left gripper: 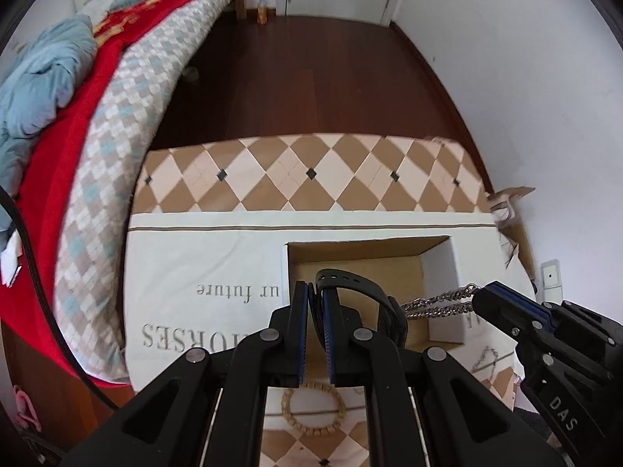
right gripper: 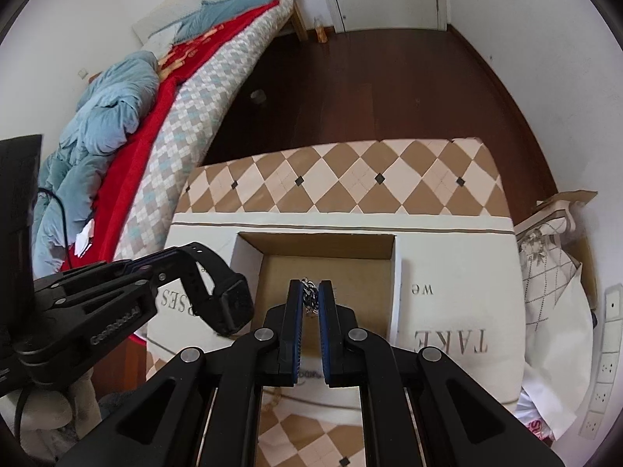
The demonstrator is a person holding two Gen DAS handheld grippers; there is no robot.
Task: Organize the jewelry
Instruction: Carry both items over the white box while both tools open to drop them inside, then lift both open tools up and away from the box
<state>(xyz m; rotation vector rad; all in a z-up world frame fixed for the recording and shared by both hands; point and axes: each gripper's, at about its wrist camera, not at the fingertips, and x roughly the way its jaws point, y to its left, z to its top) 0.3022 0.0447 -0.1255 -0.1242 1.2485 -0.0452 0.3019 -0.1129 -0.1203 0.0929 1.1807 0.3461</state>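
My left gripper (left gripper: 316, 292) is shut on the strap of a black watch (left gripper: 350, 282), held above the near left edge of an open cardboard box (left gripper: 366, 247); the watch also shows in the right wrist view (right gripper: 229, 303). My right gripper (right gripper: 310, 292) is shut on a silver chain (right gripper: 310, 296) over the box (right gripper: 323, 245). In the left wrist view the chain (left gripper: 436, 305) hangs from the right gripper (left gripper: 481, 295) over the box's right side. A wooden bead bracelet (left gripper: 313, 408) lies on the cloth below the left gripper.
The box sits on a table covered by a cream and tan diamond cloth (left gripper: 311, 173) with printed letters. A bed with red and blue bedding (left gripper: 58, 116) runs along the left. Dark wood floor (left gripper: 311, 78) lies beyond. A power strip (right gripper: 607, 369) lies at the right.
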